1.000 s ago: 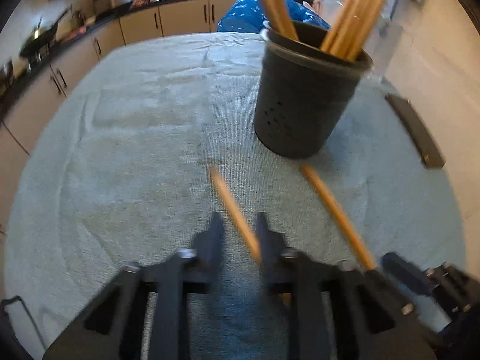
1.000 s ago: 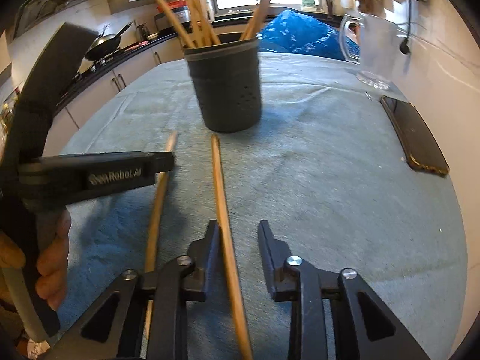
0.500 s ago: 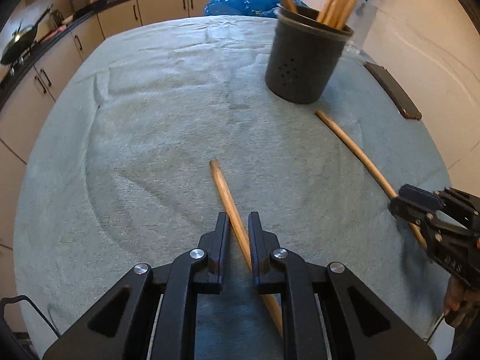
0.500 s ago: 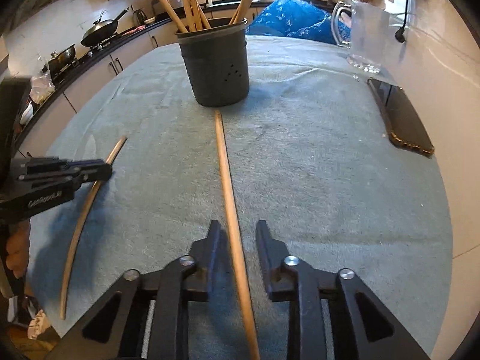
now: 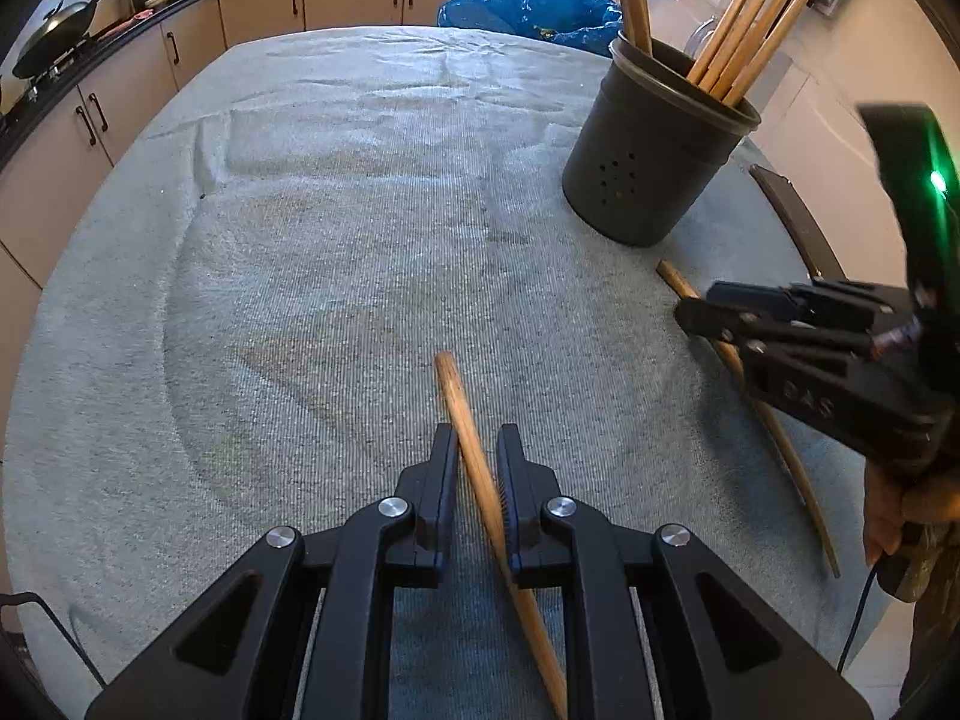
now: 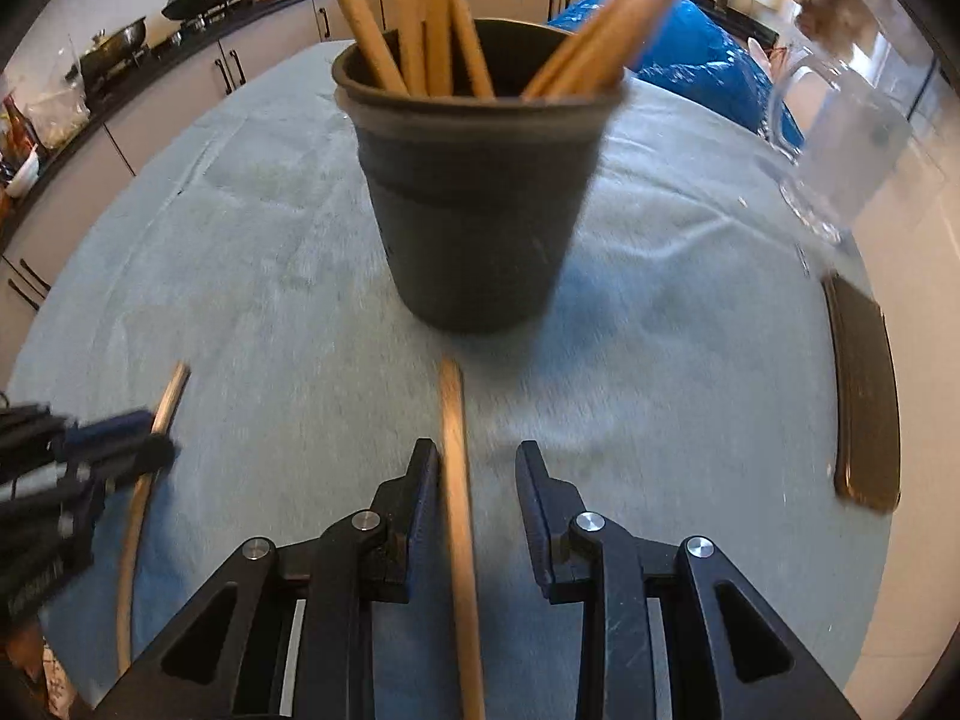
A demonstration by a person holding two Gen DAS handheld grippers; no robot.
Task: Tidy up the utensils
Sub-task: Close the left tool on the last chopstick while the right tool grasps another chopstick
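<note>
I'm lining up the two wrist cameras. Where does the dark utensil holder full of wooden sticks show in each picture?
Left wrist view: the utensil holder stands upper right, beyond the stick lying on the towel.
Right wrist view: the holder fills the upper centre, close ahead and blurred.
Shared landmark: the blue bag behind the holder.

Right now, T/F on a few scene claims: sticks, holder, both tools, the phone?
1. The left tool is closed on a wooden stick. True.
2. The dark holder is empty. False: several wooden sticks stand in it.
3. The right tool clamps its stick. False: the stick lies between the jaws, but they stand apart and only the left pad is near it.
4. A dark phone lies flat on the towel, right of the holder. True.
5. The holder lies tipped on its side. False: it stands upright.
</note>
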